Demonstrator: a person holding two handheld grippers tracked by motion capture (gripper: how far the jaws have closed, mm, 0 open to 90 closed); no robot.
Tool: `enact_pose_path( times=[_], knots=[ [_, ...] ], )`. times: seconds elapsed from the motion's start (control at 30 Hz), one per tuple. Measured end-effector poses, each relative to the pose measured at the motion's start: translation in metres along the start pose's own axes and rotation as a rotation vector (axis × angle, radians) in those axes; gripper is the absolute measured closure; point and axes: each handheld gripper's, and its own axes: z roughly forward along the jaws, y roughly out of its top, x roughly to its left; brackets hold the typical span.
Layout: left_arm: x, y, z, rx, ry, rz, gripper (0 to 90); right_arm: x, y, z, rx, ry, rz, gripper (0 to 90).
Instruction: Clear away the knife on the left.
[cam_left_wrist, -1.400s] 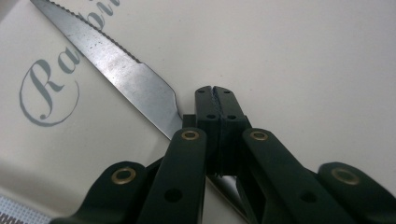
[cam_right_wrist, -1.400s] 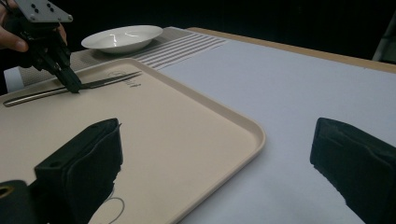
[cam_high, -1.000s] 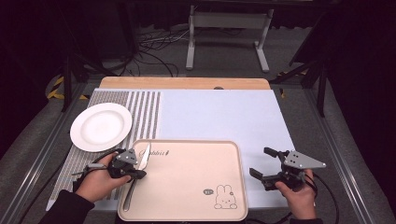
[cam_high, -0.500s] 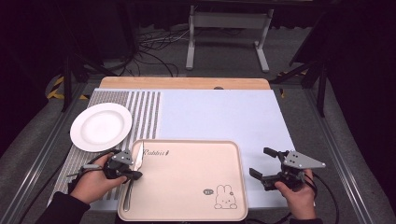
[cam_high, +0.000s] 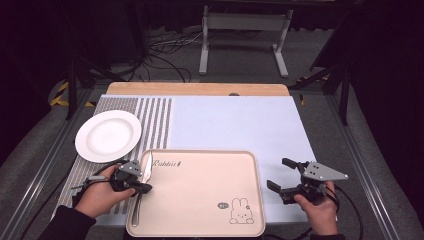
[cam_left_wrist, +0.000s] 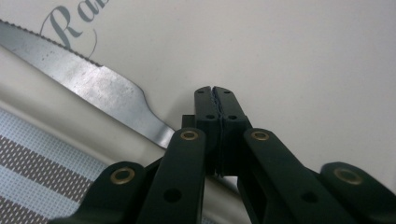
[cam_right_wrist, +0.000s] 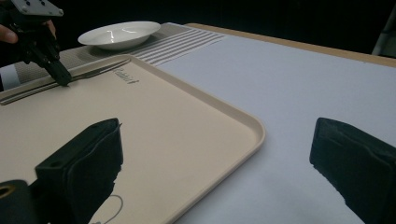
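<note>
A beige tray (cam_high: 200, 195) with a rabbit print lies at the near middle of the table. A steel table knife (cam_high: 146, 167) rests along its left rim, blade toward the far side. My left gripper (cam_high: 145, 189) is over the knife's handle end with its jaws pressed together. In the left gripper view the shut tips (cam_left_wrist: 215, 91) touch the tray floor (cam_left_wrist: 303, 56) with nothing between them, and the knife (cam_left_wrist: 93, 88) runs under the left jaw. My right gripper (cam_high: 277, 173) is held just right of the tray, open and empty (cam_right_wrist: 217, 135).
A white plate (cam_high: 108, 135) sits on the striped placemat (cam_high: 155, 125) at the left. A pale blue mat (cam_high: 235, 125) covers the table beyond the tray. The wooden table edge (cam_high: 200, 89) lies at the far side, with a metal stand (cam_high: 245, 30) and cables on the floor behind.
</note>
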Motion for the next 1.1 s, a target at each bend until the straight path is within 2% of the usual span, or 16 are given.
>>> enact_pose_path(
  times=[0.2,0.3,0.37,0.4,0.43,0.47,0.5,0.57,0.63,0.8,0.9,1.1],
  knots=[
    [-0.005,0.008,-0.009,-0.011,0.005,0.001,76.9,0.000,0.000,0.000,0.000,0.002,0.001,3.2],
    [-0.007,0.012,-0.016,-0.032,0.026,0.001,64.2,0.000,0.000,-0.001,-0.001,-0.001,0.003,3.2],
    [-0.009,0.014,-0.018,-0.042,0.032,0.001,51.1,0.000,0.000,-0.001,-0.001,0.000,0.001,3.2],
    [-0.010,0.015,-0.019,-0.044,0.038,-0.002,51.1,0.000,0.000,-0.001,-0.001,0.000,0.001,3.2],
    [-0.011,0.016,-0.020,-0.043,0.044,-0.004,45.4,0.001,0.000,-0.001,-0.001,0.000,0.001,3.2],
    [-0.013,0.017,-0.022,-0.044,0.052,0.001,34.1,0.001,0.000,-0.001,-0.001,0.001,0.002,3.1],
    [-0.014,0.019,-0.023,-0.048,0.061,0.005,34.1,0.001,0.000,-0.001,-0.001,0.001,0.002,3.1],
    [-0.016,0.021,-0.026,-0.063,0.082,0.018,24.5,0.001,0.000,-0.001,-0.001,0.001,0.001,3.1],
    [-0.017,0.021,-0.028,-0.073,0.089,0.020,18.5,0.001,0.000,-0.001,0.000,0.001,0.000,3.1],
    [-0.019,0.019,-0.037,-0.150,0.111,0.032,12.4,0.002,0.000,-0.001,-0.003,0.001,0.001,3.1],
    [-0.021,0.014,-0.042,-0.196,0.110,0.035,12.1,0.002,0.000,-0.001,-0.003,0.003,0.001,3.1],
    [-0.022,0.002,-0.053,-0.316,0.153,0.056,11.5,0.002,0.000,-0.001,-0.007,0.004,0.002,3.0]
  ],
)
